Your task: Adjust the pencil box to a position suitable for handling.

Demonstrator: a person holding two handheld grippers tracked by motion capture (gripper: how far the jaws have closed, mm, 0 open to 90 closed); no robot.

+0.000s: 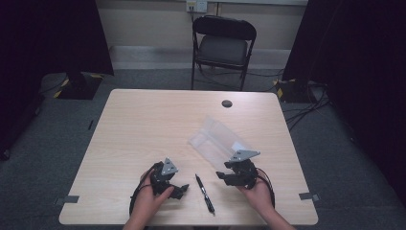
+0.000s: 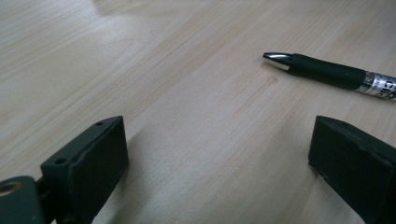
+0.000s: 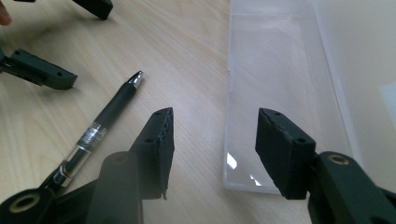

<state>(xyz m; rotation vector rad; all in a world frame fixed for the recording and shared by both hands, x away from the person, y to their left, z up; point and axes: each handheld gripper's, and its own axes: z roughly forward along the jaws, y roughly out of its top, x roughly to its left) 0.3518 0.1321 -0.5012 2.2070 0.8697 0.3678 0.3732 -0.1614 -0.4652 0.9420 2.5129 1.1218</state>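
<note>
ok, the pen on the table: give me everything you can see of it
The pen lies flat on the wooden table between the two grippers, touched by neither. Black rubbery grip, silver metal tip, clear barrel section with silver band. In the high view its tip points away from the person, toward the clear plastic box.

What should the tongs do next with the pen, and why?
Probably move the left tongs a little sideways to the pen and close on its barrel. The pen lies loose on the table between both tongs, nothing grips it, and the clear box lies open beside the right tongs.
</note>
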